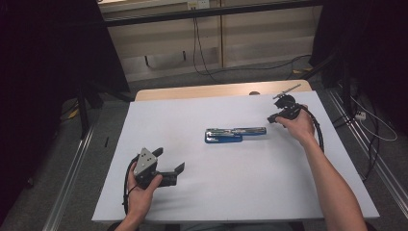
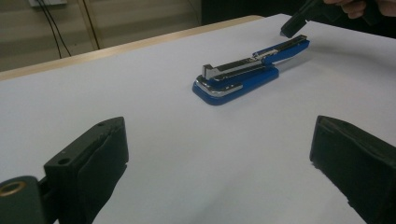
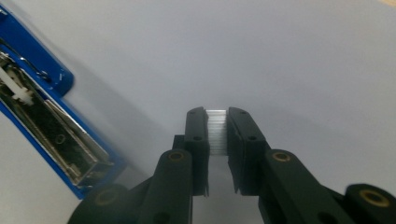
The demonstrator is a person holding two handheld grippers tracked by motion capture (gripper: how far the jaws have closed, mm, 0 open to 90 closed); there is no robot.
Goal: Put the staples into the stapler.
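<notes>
A: Where does the blue stapler lie?

B: Mid-bench, swung open flat on the white bench; its long axis runs left to right, with the blue base at the left end and the bare staple channel stretching to the right.

A: And the hand-held grippers?

B: The right hand-held gripper sits at the far right, just beyond the stapler's right end, pointing left toward it; it is clenched on a strip of staples, the silvery block pinched between its two black pads. The left hand-held gripper rests near the front left, jaws spread wide and released, holding nothing, well apart from the stapler.

A: Which one is nearer?

B: The right, by a good margin; in the left gripper view its tip hovers just past the stapler's far end.

A: So what does the coming move turn on?

B: I'd judge that the strip must be lined up with the channel's left-to-right axis; the stapler lies to the left of the right gripper and slightly nearer, so a short carry leftward should bring the strip over it.
</notes>
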